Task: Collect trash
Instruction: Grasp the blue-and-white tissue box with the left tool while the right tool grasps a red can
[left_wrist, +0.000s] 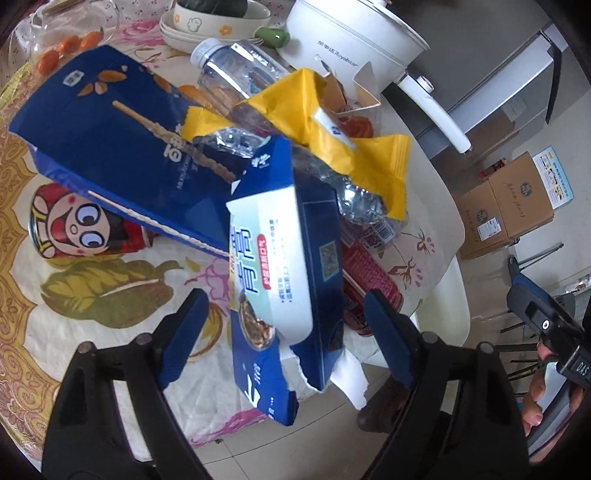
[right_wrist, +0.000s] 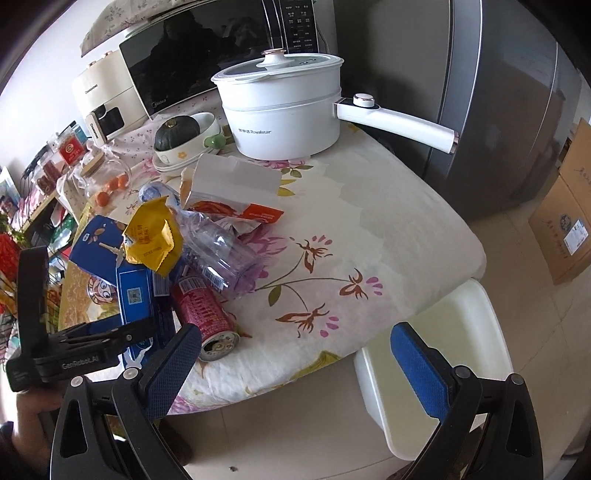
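Note:
A heap of trash lies on the flowered tablecloth (right_wrist: 369, 229). My left gripper (left_wrist: 288, 336) stands wide around a torn blue-and-white carton (left_wrist: 291, 266), and neither pad touches it. Behind the carton lie a big blue snack box (left_wrist: 122, 136), yellow wrappers (left_wrist: 295, 107), a crushed clear bottle (left_wrist: 236, 70) and a red cartoon can (left_wrist: 85, 229). My right gripper (right_wrist: 299, 365) is open and empty at the table's front edge. Just left of it lies a red drink can (right_wrist: 203, 310). The left gripper (right_wrist: 74, 343) shows at the far left of the right wrist view.
A white electric pot (right_wrist: 284, 114) with a long handle stands at the back, before a microwave (right_wrist: 195, 55). Left of it are a bowl holding a squash (right_wrist: 181, 136) and a glass jar (right_wrist: 107, 177). A white bin (right_wrist: 443, 332) sits below the table edge. Cardboard boxes (right_wrist: 569, 229) stand by the fridge (right_wrist: 498, 110).

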